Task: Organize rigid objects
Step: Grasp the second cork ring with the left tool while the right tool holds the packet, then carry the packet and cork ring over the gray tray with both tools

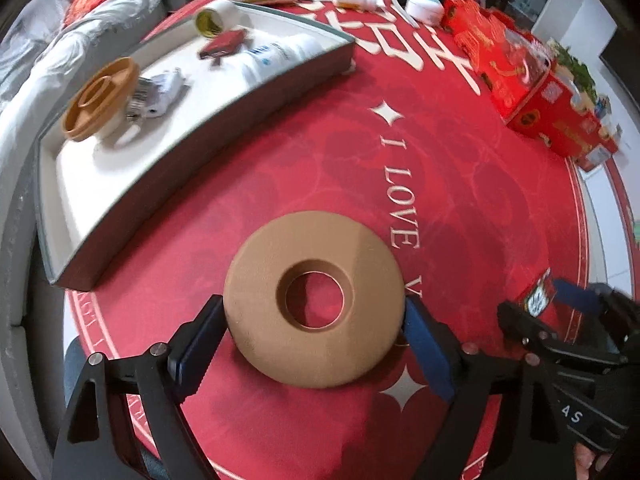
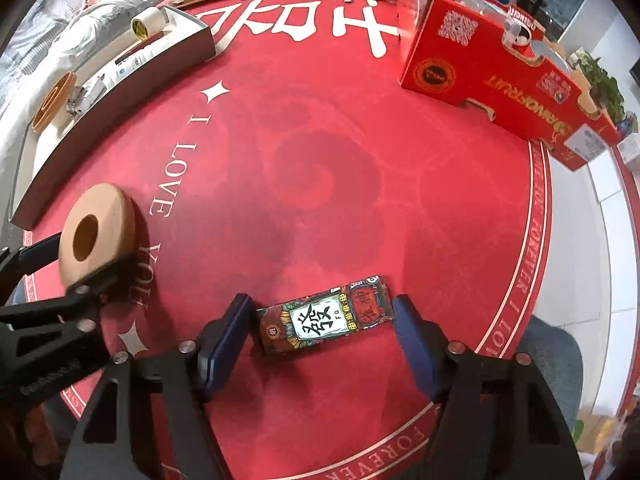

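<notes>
While the white, grey-walled tray (image 1: 224,108) at upper left already holds several items, the left gripper (image 1: 314,330) clamps the tan ring-shaped disc (image 1: 256,288) at lower centre; the right gripper (image 2: 322,330) straddles, open, the colourful patterned rectangular box (image 2: 324,320), still ungrasped.

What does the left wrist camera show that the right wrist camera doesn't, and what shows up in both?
Only the left wrist view shows the small red box inside the tray, and the table through the ring's hole.

Only the right wrist view shows the patterned box whole, lying between the open fingers of the right gripper.

Both show the tan ring clamped in the left gripper, the tray, the white bottle in it, and the red fruit carton.
</notes>
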The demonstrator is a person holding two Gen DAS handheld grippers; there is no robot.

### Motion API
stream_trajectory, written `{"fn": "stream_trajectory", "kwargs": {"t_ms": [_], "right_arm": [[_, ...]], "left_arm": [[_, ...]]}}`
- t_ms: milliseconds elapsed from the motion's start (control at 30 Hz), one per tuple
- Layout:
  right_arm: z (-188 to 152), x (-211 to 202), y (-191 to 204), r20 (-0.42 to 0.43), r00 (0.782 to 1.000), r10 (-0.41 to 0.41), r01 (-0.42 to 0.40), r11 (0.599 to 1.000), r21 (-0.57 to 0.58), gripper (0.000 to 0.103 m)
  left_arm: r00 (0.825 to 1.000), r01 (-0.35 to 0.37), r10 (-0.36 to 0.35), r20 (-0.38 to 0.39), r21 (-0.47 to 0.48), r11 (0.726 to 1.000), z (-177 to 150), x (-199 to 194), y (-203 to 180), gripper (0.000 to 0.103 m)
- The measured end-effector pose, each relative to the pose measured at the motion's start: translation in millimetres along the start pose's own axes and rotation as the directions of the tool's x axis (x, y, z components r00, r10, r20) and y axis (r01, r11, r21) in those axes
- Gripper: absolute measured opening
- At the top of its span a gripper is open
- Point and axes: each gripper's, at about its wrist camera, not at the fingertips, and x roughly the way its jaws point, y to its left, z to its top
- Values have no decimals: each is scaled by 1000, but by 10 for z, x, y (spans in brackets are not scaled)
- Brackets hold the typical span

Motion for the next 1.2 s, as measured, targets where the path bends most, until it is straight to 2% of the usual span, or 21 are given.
{"fn": "stream_trajectory", "kwargs": {"t_ms": [300,467,700,800,967,1067,1200], "right_arm": [[27,-11,-202,-60,995,74,-67,992,110,72],[184,-123,-149,-40,996,83,-79,993,87,72],[584,-452,-27,47,991,123,-127,989,74,72],[798,-647,50,107,984,144,-150,987,52,72],[1095,-982,247,200,963,181,-186,983,6,72],[1349,-1161,429,250,948,199,-198,980,-29,72],[1627,-1380,614,288,927,242,-235,970,-57,72]], "left_arm": [[997,-5,11,78,-70,998,71,-358,247,88],[995,-12,21,100,-83,996,173,-500,303,88],[987,-13,35,155,-140,990,431,-818,552,88],[979,-24,57,198,-165,986,582,-1019,693,89],[951,-53,117,286,-221,974,862,-1396,990,89],[937,-74,156,313,-256,964,997,-1524,1162,89],[926,-99,196,322,-294,951,1141,-1563,1329,89]]}}
